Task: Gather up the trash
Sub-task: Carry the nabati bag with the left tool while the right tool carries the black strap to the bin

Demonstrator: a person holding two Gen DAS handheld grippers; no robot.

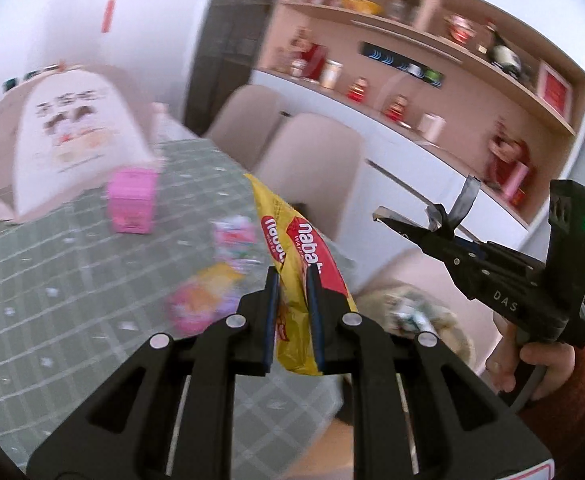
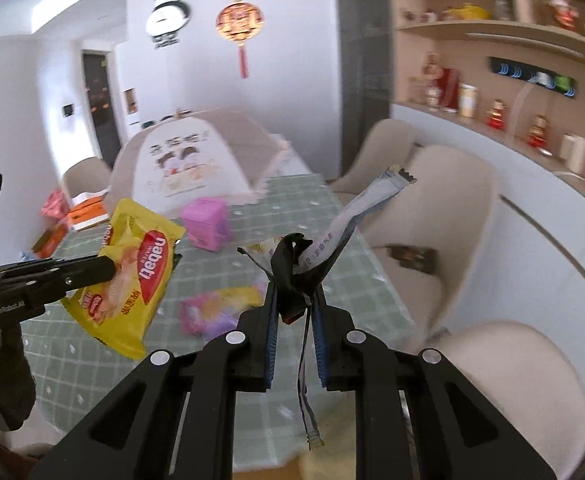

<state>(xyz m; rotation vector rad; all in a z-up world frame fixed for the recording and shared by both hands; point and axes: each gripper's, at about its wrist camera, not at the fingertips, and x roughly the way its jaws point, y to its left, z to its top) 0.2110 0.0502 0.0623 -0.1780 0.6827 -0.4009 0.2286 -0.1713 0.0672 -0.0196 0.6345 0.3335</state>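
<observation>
My left gripper [image 1: 292,276] is shut on a yellow Nabati wafer wrapper [image 1: 292,236] and holds it up above the table's right edge. The wrapper also shows in the right wrist view [image 2: 132,268], held by the left gripper [image 2: 112,266]. My right gripper [image 2: 294,292] is shut on a bundle of thin silver and black wrappers [image 2: 312,256], with strips sticking up and hanging down. In the left wrist view the right gripper [image 1: 384,218] is at the right, above a bin with trash [image 1: 412,316] beside the table. More pink and yellow wrappers [image 2: 220,304] lie on the table.
A green checked tablecloth [image 1: 72,280] covers the table. A pink box [image 1: 132,204] and a domed food cover [image 1: 64,140] stand on it. Orange boxes [image 2: 84,216] sit at the far left. Beige chairs [image 2: 432,216] line the right side, before a shelf wall [image 1: 432,80].
</observation>
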